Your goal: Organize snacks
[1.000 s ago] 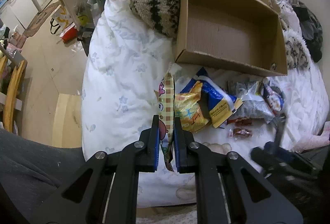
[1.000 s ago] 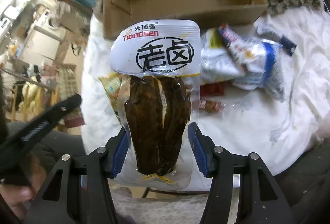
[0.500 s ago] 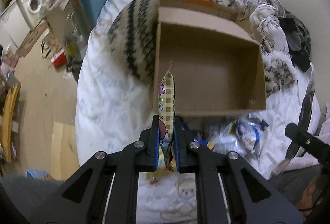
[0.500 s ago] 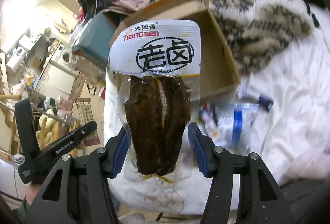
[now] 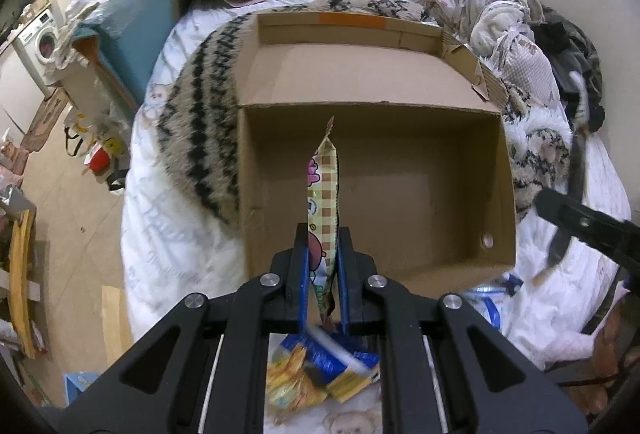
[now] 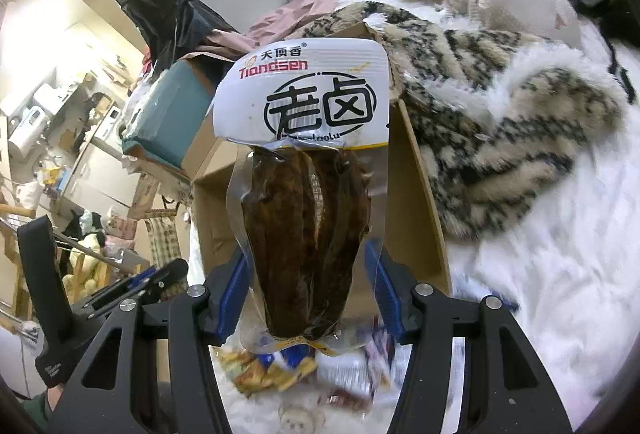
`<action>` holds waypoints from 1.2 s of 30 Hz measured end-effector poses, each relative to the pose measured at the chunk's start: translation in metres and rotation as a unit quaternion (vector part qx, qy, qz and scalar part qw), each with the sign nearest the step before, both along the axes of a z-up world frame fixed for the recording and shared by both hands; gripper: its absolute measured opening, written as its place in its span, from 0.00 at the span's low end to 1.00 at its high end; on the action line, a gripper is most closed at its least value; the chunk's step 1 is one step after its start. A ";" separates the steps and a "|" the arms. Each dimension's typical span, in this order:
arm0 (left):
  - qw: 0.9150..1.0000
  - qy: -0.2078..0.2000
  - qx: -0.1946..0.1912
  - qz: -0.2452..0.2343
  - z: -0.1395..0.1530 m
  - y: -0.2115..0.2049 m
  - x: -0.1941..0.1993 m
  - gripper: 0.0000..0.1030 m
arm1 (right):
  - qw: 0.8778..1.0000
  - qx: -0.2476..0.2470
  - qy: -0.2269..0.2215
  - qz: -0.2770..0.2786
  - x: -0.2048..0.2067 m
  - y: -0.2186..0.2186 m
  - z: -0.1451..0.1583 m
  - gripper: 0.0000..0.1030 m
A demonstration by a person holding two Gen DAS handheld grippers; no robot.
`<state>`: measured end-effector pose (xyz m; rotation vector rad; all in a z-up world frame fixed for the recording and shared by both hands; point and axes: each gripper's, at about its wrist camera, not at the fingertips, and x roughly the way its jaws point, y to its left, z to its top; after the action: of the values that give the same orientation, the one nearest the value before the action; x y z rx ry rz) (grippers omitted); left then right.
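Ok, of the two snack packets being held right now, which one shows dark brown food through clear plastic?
The white-topped packet in the right tool: its lower half is clear, showing dark brown pieces. The left tool pinches a thin, opaque checkered packet over the cardboard box.

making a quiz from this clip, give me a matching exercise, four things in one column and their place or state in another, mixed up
Things:
1. checkered snack packet
2. braised meat pack
3. cardboard box
4. yellow and blue snack bags

Places or states:
A. lying on the bed in front of the box
B. open on the bed, nothing in it
C. pinched edge-on in the left gripper
D. held between the fingers of the right gripper

Pairs: 1-C, 2-D, 3-B, 4-A
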<state>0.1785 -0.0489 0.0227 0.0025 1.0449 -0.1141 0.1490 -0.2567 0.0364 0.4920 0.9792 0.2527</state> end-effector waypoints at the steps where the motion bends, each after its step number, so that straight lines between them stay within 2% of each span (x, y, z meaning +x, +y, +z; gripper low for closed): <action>1: 1.000 0.000 0.007 0.000 -0.005 -0.003 0.005 0.09 | 1.000 0.002 0.002 0.000 0.004 -0.001 -0.004 0.57; 4: 1.000 0.006 0.014 -0.002 -0.021 -0.006 0.016 0.09 | 1.000 0.013 0.015 -0.007 0.022 -0.007 -0.026 0.57; 7: 1.000 0.022 0.003 -0.002 -0.036 -0.005 0.023 0.09 | 1.000 0.010 0.026 -0.011 0.031 -0.009 -0.044 0.57; 14: 1.000 0.021 0.015 -0.002 -0.056 -0.005 0.030 0.09 | 0.999 -0.032 0.036 0.008 0.042 0.001 -0.067 0.57; 17: 1.000 0.028 0.010 0.003 -0.062 -0.004 0.032 0.10 | 0.998 -0.047 0.042 0.014 0.045 0.004 -0.073 0.57; 23: 1.000 0.020 0.018 -0.006 -0.063 -0.009 0.032 0.10 | 0.998 -0.046 0.044 0.020 0.048 0.009 -0.076 0.59; 36: 1.000 0.013 0.006 -0.014 -0.060 -0.011 0.034 0.10 | 0.998 -0.043 0.036 0.007 0.048 0.006 -0.073 0.67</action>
<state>0.2121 -0.0596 -0.0369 0.0265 1.0719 -0.1330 0.1970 -0.2508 -0.0371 0.4176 1.0588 0.2049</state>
